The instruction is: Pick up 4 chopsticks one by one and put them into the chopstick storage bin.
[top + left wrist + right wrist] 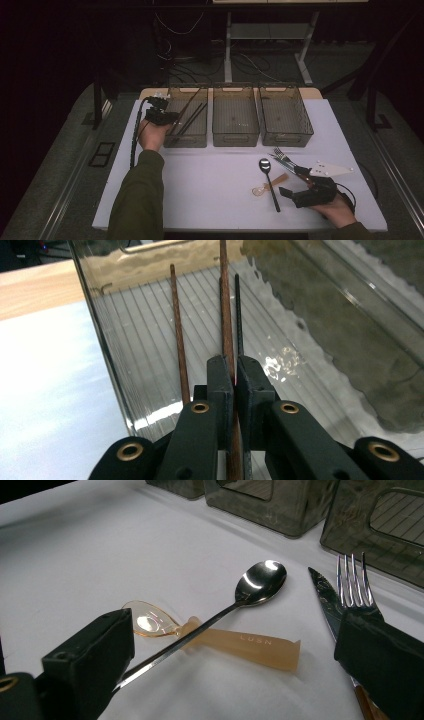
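Left gripper (pixel 234 371) clamps a chopstick (pixel 224 300) inside the leftmost bin (pixel 187 137); release too high and it clatters out. Right gripper (pixel 240 660) gapes wide.

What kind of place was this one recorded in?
Probably a lab or recording workspace, not a kitchen: a white-covered table holds three clear bins and loose cutlery, loose cables trail over the floor behind, and the room around is dark.

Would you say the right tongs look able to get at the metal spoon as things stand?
Probably yes: the right tongs stand open just beside the spoon, its handle runs between the jaws in the right gripper view, and nothing lies over it.
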Tool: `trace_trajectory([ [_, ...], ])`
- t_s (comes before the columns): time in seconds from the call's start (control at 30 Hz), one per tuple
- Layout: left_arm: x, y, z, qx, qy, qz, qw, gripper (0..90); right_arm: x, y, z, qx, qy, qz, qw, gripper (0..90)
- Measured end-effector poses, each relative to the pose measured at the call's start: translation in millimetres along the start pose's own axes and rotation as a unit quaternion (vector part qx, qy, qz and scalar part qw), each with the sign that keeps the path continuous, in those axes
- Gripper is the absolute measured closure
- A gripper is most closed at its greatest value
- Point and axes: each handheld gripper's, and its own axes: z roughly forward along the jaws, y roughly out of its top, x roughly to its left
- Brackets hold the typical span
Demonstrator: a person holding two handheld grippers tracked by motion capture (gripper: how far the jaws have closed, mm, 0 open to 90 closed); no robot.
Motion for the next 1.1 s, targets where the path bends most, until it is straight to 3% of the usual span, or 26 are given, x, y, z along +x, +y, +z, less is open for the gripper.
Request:
trace_trajectory([
  [0.07,-0.7,-1.0,3.4,0.011,-0.001,-0.003,0.9999,84.8,0.0,0.0,0.0,0.0,0.0,0.0,1.0,2.9],
  [0.13,-2.6,-0.8,4.3,0.005,0.004,-0.005,1.0,83.2,0.1,0.0,-0.1,0.0,0.0,0.0,1.0,2.9],
  [0.2,-4.2,0.4,4.9,0.001,0.008,-0.006,1.0,71.7,0.2,0.1,-0.6,0.0,0.0,0.0,1.0,2.9],
  [0.47,-5.2,1.0,2.5,-0.012,0.005,-0.001,0.9999,54.1,0.1,0.2,-0.6,-0.001,0.0,0.0,1.0,2.9],
  [0.67,-12.3,3.4,-9.3,-0.038,-0.03,0.019,0.9986,46.9,-0.1,0.3,-0.6,-0.001,-0.001,0.0,1.0,2.9],
  [0.73,-14.8,3.8,-14.7,-0.044,-0.052,0.029,0.9973,42.6,0.1,0.3,-0.6,0.0,-0.001,0.0,1.0,2.9],
  [0.87,-21.9,2.2,-26.4,-0.053,-0.076,0.048,0.9946,37.1,-0.1,0.2,-0.4,0.0,-0.002,0.0,1.0,2.9],
  [1.1,-36.4,-9.3,-45.0,-0.054,-0.102,0.081,0.99,28.3,-0.1,0.3,-0.6,-0.001,-0.002,0.001,1.0,2.9],
])
